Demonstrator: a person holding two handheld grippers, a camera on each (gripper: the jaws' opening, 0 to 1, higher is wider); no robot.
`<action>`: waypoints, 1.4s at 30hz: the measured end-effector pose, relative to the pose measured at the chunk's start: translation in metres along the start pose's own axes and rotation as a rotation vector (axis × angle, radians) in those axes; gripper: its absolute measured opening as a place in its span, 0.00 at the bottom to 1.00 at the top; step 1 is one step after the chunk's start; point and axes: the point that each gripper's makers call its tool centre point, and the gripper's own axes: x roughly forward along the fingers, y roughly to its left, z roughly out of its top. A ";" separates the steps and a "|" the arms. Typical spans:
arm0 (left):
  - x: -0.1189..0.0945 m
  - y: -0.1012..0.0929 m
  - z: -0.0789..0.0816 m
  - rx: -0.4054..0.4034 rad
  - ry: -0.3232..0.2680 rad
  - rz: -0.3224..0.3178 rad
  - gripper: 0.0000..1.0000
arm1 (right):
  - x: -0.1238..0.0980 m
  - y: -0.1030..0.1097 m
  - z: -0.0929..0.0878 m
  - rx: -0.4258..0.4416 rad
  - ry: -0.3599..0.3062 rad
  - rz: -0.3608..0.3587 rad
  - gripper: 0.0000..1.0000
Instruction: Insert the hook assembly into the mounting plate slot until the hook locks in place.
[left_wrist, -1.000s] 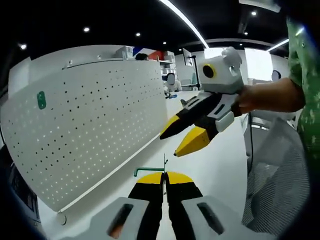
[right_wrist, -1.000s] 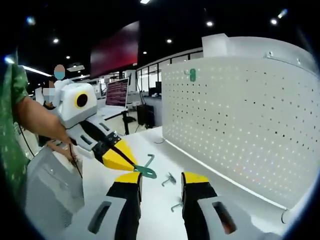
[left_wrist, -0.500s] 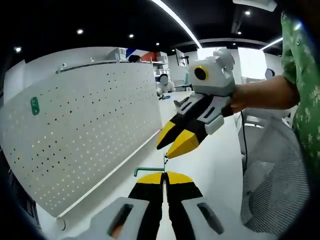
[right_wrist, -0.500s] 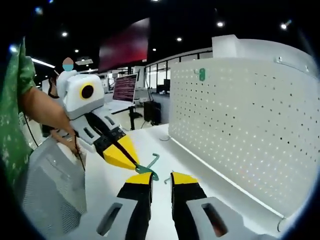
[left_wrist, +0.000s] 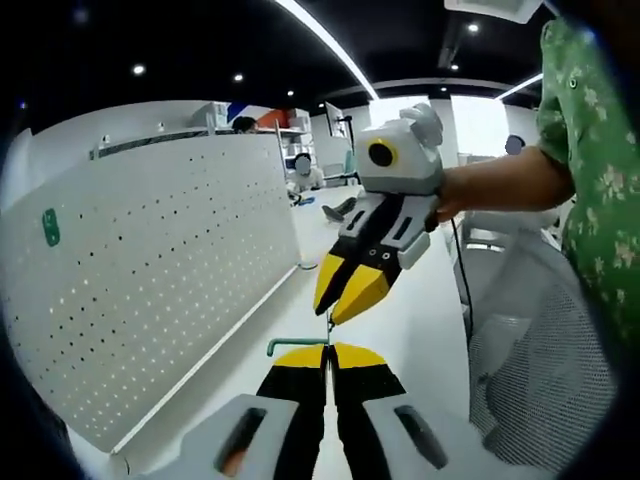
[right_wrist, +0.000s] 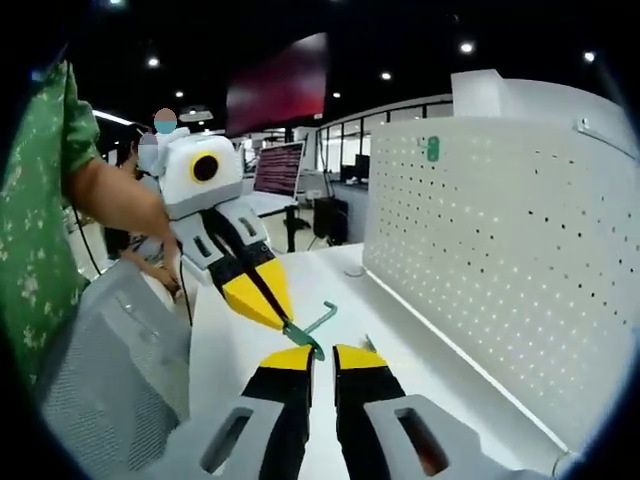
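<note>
- white pegboard (left_wrist: 150, 270), the mounting plate here, stands upright along the far edge of the white table (left_wrist: 420, 310); in the right gripper view it rises on the right side (right_wrist: 500, 250). a small green tag (right_wrist: 432, 149) sits high on its face, well apart from both grippers.
- left gripper (left_wrist: 328, 352): jaws pressed together, pinching the green hook (left_wrist: 296, 342) by its flat end, the bent wire end pointing toward the pegboard. in the right gripper view the left gripper (right_wrist: 285, 322) comes in from the left with the hook (right_wrist: 318, 318) held at its tip.
- right gripper (right_wrist: 322, 355): jaws nearly together just beside the hook; whether they nip it i cannot tell. it shows in the left gripper view too (left_wrist: 335, 305), tips just above the hook.
- the hook is near the table, not yet at the board, so the insertion looks unstarted.
- to do it well, i judge: let one gripper carry and the other only steady, keep the prongs level, line them up with a pair of holes, press straight in, then drop to lock.
- keep the board and the hook in sight.
</note>
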 end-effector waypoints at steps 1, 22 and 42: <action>0.000 0.000 -0.001 -0.002 0.002 -0.005 0.01 | 0.000 0.001 0.000 -0.004 -0.001 0.004 0.05; -0.010 -0.015 -0.003 -0.015 -0.052 -0.147 0.02 | -0.004 0.028 -0.001 -0.075 0.009 0.143 0.01; -0.010 0.004 -0.003 -0.130 -0.082 -0.069 0.05 | -0.002 0.025 0.010 -0.174 -0.002 0.084 0.00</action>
